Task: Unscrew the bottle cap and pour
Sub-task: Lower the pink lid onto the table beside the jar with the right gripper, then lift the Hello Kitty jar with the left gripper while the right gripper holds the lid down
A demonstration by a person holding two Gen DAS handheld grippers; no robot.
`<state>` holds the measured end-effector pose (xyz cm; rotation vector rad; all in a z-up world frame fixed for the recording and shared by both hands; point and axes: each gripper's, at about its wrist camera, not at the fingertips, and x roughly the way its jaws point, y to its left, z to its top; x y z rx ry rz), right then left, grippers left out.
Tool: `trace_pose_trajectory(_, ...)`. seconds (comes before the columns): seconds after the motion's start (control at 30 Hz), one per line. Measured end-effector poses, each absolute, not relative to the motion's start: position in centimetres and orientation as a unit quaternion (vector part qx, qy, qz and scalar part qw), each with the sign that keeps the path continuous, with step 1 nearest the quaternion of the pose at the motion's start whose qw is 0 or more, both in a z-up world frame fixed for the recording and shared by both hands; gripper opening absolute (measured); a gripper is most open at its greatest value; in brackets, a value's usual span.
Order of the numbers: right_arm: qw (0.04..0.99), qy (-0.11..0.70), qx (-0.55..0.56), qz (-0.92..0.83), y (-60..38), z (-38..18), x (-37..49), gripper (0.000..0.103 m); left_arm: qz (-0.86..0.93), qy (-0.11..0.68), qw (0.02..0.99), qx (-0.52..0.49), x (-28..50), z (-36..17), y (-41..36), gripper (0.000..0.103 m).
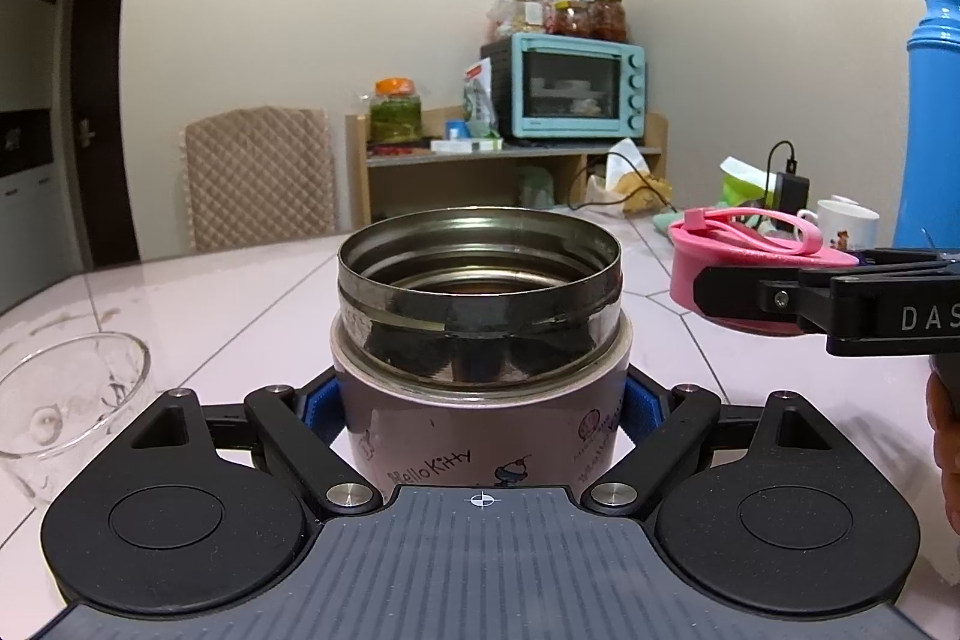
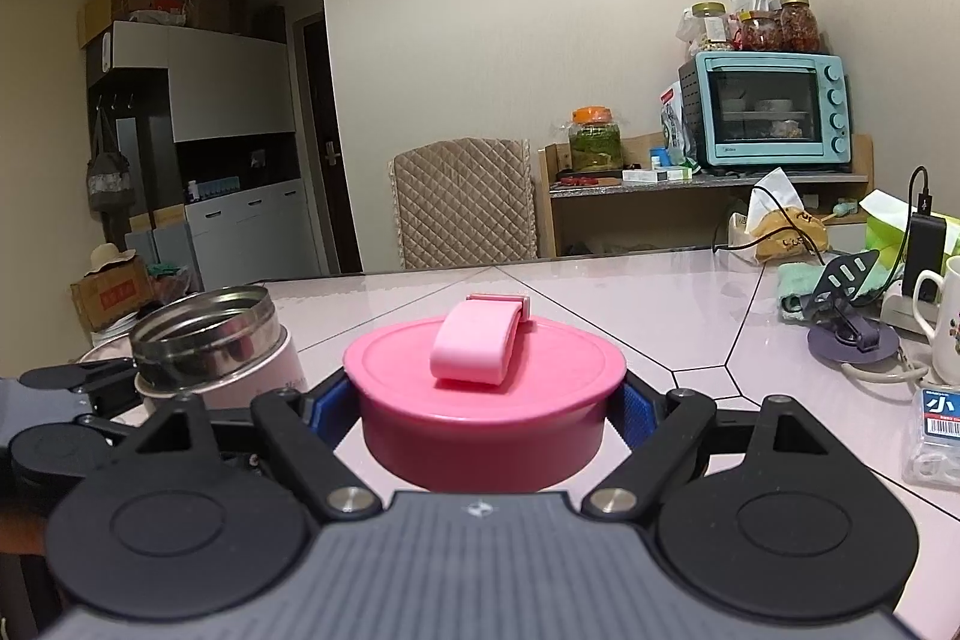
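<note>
My left gripper (image 1: 480, 409) is shut on the pink Hello Kitty flask (image 1: 480, 424), which stands upright with its steel mouth open and dark liquid inside. The flask also shows in the right wrist view (image 2: 222, 352) at the left. My right gripper (image 2: 483, 415) is shut on the pink cap (image 2: 486, 388) with its strap handle on top, held off the flask. The cap also shows in the left wrist view (image 1: 720, 274), to the right of the flask at about rim height. An empty clear glass (image 1: 60, 406) stands on the table left of the flask.
A tall blue thermos (image 1: 933, 130) stands at the far right. A white mug (image 2: 948, 328), a phone stand (image 2: 846, 304), a charger with cable, a green tissue box and a small plastic box (image 2: 936, 436) crowd the table's right side. A chair and a shelf with an oven are behind.
</note>
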<state>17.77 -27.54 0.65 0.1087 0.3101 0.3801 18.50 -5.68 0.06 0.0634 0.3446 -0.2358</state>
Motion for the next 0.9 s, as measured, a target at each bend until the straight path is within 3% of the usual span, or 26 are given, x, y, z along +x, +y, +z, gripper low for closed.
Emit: trace_pose_trajectory(0.9,0.968,0.158,0.054,0.187,-27.64,0.13,17.94,0.085,-0.116,0.180,0.976,0.031,18.40,-0.41,-5.49,0.093)
